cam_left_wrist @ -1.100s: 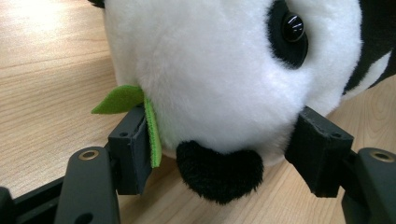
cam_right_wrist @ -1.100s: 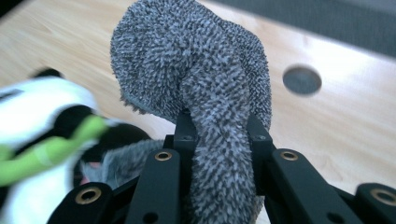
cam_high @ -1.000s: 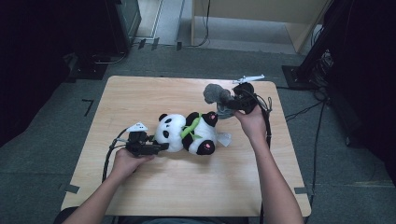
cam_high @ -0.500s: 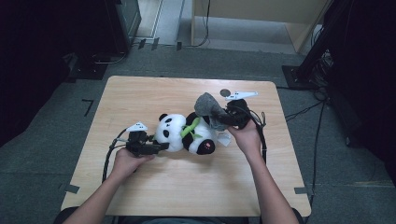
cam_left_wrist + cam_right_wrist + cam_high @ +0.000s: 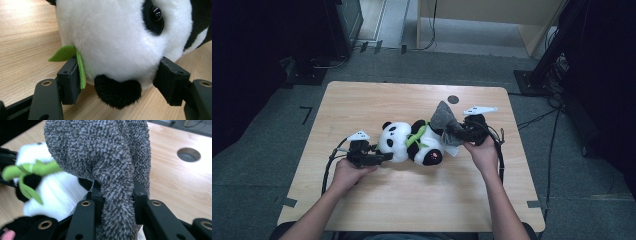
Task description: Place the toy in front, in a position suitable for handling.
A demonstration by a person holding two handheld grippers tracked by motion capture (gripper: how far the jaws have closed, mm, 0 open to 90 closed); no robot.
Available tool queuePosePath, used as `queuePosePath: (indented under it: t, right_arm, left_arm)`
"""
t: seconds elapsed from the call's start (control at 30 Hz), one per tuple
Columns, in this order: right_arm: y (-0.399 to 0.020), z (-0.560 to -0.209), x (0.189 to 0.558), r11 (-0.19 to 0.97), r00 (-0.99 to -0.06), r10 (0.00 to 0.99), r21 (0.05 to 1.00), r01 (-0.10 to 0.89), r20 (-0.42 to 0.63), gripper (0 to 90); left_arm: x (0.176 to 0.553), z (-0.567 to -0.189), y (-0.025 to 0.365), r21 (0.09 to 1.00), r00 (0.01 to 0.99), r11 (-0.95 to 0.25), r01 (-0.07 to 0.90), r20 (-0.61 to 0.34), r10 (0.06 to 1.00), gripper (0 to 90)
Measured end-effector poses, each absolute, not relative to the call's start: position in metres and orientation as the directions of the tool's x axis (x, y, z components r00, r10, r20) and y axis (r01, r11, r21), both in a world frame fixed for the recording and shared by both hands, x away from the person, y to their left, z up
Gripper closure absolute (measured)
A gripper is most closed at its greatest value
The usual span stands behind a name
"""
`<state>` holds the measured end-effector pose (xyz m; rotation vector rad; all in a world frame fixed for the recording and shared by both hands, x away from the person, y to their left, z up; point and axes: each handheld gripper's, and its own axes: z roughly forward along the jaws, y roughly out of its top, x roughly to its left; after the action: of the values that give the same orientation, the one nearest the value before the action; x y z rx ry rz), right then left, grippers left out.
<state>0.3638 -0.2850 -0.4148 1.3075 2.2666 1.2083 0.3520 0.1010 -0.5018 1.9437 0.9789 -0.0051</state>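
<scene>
High view: plush panda (image 5: 412, 142) lying on its side near the middle of the wooden table (image 5: 377, 100), head toward the left, feet toward the right, a green felt strap across the chest. Left gripper (image 5: 384, 157) pressed right up against the head, held low over the tabletop by the left hand (image 5: 346, 172). Right gripper (image 5: 458, 133) at the panda's foot end, clamped on a fuzzy grey cloth (image 5: 443, 119) that stands up in a peak just above the panda's legs; right hand (image 5: 482, 152) wrapped around the body of it. Small round hole (image 5: 453, 99) in the table just behind the cloth.

Left gripper view: both black pads (image 5: 71, 80) squeezed against the white muzzle of the panda (image 5: 117, 42), one on each side of the black nose, so clenched on the head. A green felt leaf (image 5: 72, 58) caught against the left pad. One shiny eye visible in its black patch.

Right gripper view: grey cloth (image 5: 112, 170) pinched tight between the jaws, bunched and draped down over them. Panda (image 5: 55, 190) blurry behind and to the left, green felt bits sticking out, a pink-soled black foot at the bottom corner. Hole (image 5: 188, 154) off to the right.
</scene>
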Motion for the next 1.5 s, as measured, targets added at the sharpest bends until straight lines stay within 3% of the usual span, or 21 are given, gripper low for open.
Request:
queuePosePath:
  t: [0.3,0.5,0.7,0.97,1.2,1.5]
  right_arm:
    - [-0.305,-0.426,0.367,0.243,-0.501,0.851,0.73,0.639,0.155,72.9]
    - [-0.324,-0.411,0.362,0.158,-0.444,0.878,0.769,0.62,0.177,73.2]
    - [-0.311,-0.387,0.355,0.167,-0.488,0.858,0.812,0.559,0.16,73.1]
    - [-0.257,-0.373,0.355,0.268,-0.609,0.785,0.824,0.499,0.113,72.9]
    - [-0.246,-0.393,0.364,0.306,-0.616,0.779,0.783,0.541,0.121,72.6]
    - [-0.268,-0.404,0.367,0.256,-0.568,0.807,0.769,0.586,0.163,72.7]
  left_arm:
    - [0.352,-0.502,0.101,0.731,0.683,-0.254,0.633,-0.374,0.627,29.9]
    - [0.352,-0.501,0.101,0.731,0.685,-0.258,0.632,-0.371,0.627,29.8]
    - [0.352,-0.501,0.1,0.732,0.685,-0.259,0.63,-0.367,0.629,29.7]
    - [0.351,-0.501,0.1,0.733,0.685,-0.258,0.63,-0.367,0.629,29.7]
    - [0.352,-0.501,0.1,0.733,0.683,-0.253,0.631,-0.371,0.629,29.7]
    - [0.352,-0.501,0.101,0.734,0.682,-0.249,0.632,-0.374,0.629,29.6]
